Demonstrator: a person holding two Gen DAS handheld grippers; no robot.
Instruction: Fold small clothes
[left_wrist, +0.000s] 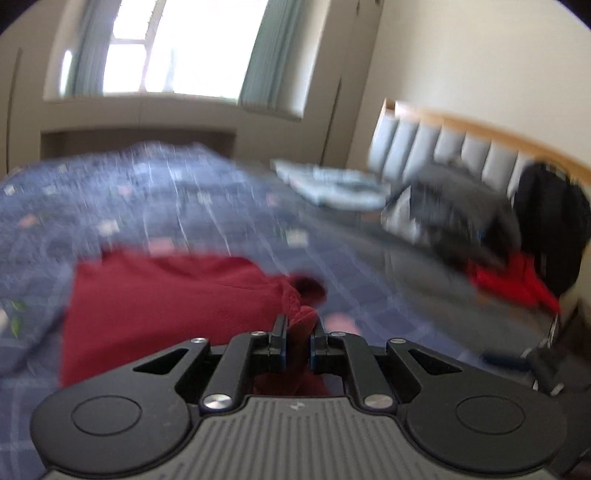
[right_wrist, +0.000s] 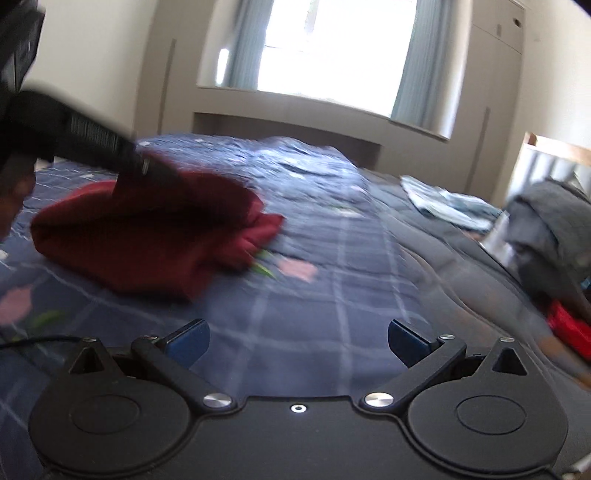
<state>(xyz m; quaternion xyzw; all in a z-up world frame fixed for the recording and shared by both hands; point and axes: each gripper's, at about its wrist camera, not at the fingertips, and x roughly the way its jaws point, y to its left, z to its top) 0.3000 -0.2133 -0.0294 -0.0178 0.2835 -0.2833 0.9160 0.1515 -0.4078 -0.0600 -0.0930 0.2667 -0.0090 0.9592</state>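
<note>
Risk: left tool (left_wrist: 297, 332) pinches only a small bunched corner of the red garment (left_wrist: 166, 295) on the bed (left_wrist: 184, 206) ahead, right tool (right_wrist: 297, 339) wide open and empty, so fabric may slip mid-fold.

A bright window (right_wrist: 328, 44) with pale blue-grey curtains (right_wrist: 421, 62) sits in a recessed beige alcove (left_wrist: 140, 114) and floods the room with daylight. Plain cream walls (left_wrist: 480, 66) surround it. A bed covered in a navy checked quilt with small pink flowers (right_wrist: 332, 266) fills the foreground. Its headboard of padded grey panels in a light wooden frame (left_wrist: 454, 147) stands against the right wall.
</note>
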